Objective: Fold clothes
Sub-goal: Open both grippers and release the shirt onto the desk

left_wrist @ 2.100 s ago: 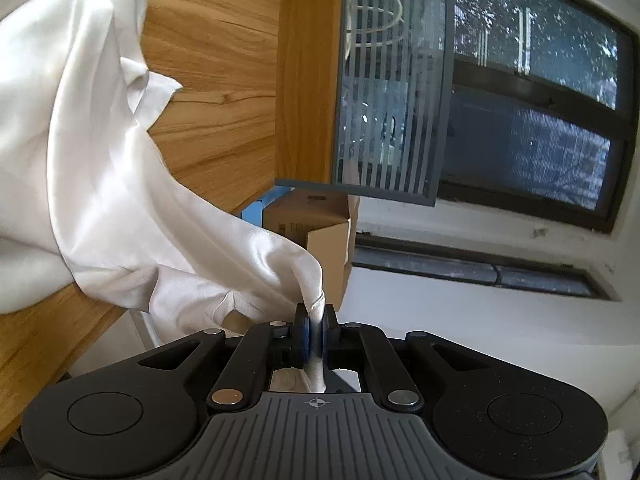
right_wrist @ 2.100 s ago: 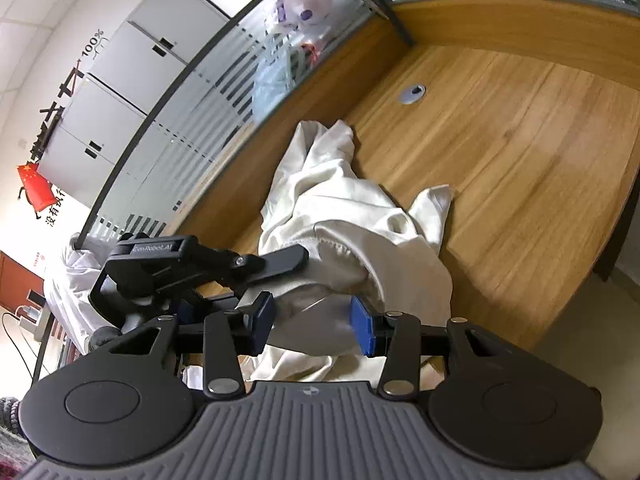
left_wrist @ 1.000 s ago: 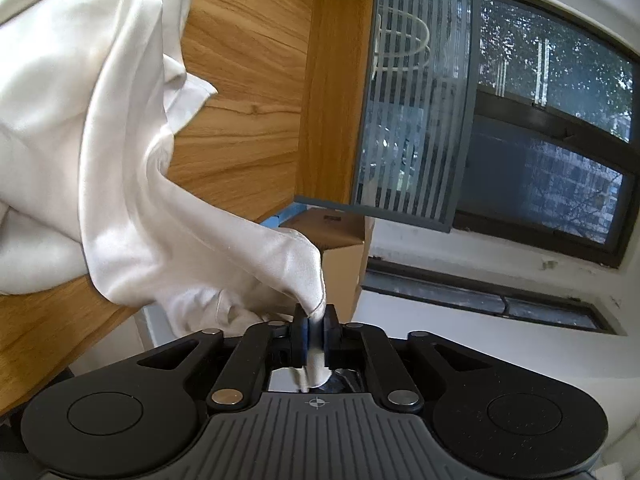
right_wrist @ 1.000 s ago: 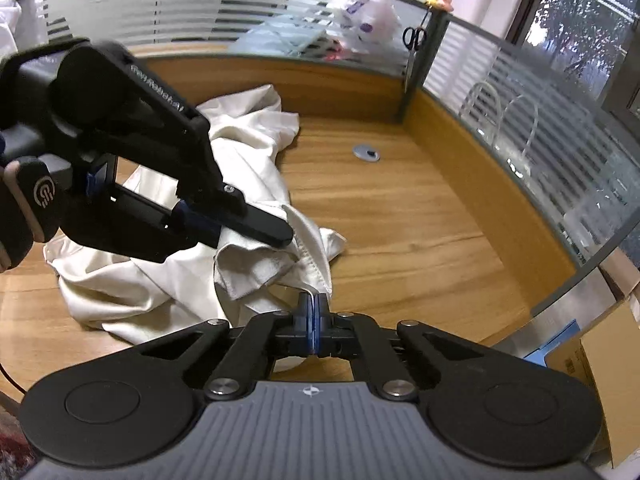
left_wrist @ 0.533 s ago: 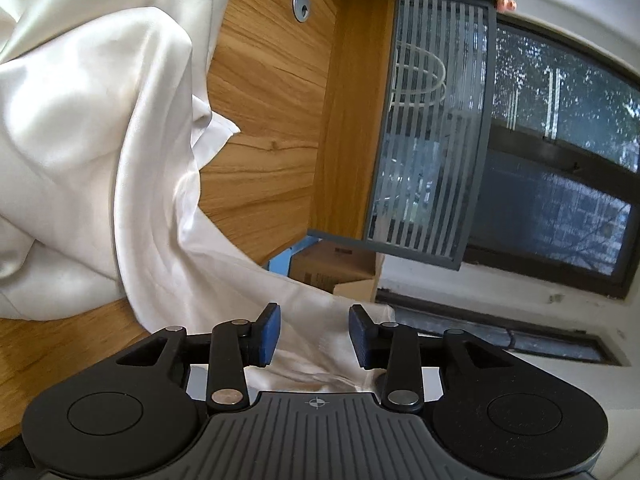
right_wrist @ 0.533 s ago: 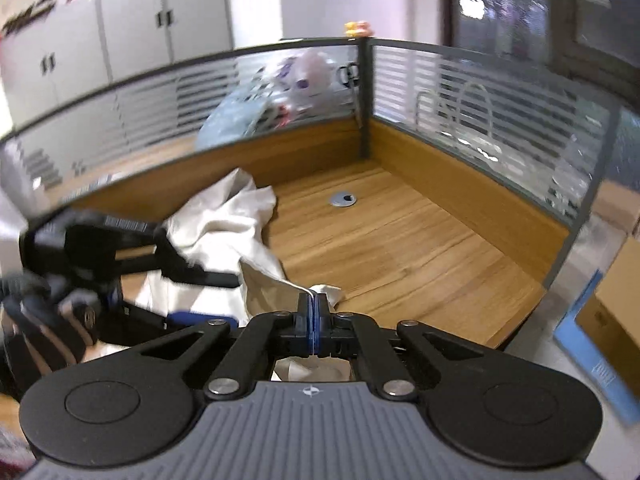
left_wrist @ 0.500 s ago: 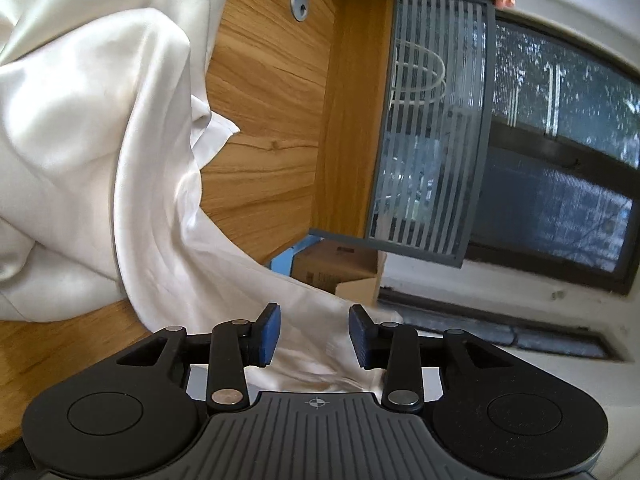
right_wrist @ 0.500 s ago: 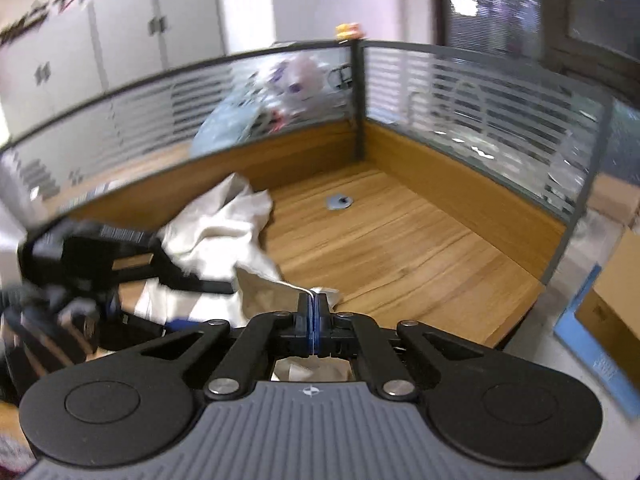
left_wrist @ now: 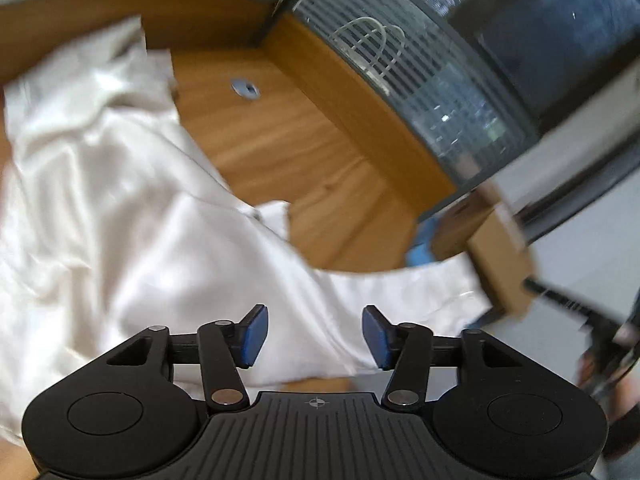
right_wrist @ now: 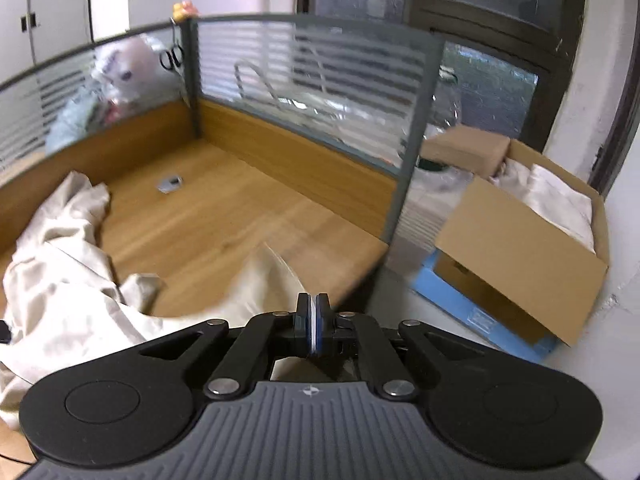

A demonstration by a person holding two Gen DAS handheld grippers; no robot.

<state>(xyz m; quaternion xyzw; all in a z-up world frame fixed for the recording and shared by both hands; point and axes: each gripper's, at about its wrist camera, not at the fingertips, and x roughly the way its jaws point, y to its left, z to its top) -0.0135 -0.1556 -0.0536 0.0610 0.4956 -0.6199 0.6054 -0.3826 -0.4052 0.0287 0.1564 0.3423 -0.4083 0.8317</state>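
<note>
A wooden worktop (right_wrist: pixel 224 220) with a grey cable grommet (right_wrist: pixel 170 183) is fenced on its far and right sides by striped glass partitions (right_wrist: pixel 312 68). The cream garment (left_wrist: pixel 120 216) lies heaped on its left part. The left gripper (left_wrist: pixel 314 336) has just been opening, fabric beneath its spread pads. The right gripper (right_wrist: pixel 313 328) pinches a corner of the cloth. A cardboard box (right_wrist: pixel 524 240) sits on the floor at right, below dark windows (right_wrist: pixel 480 8).
</note>
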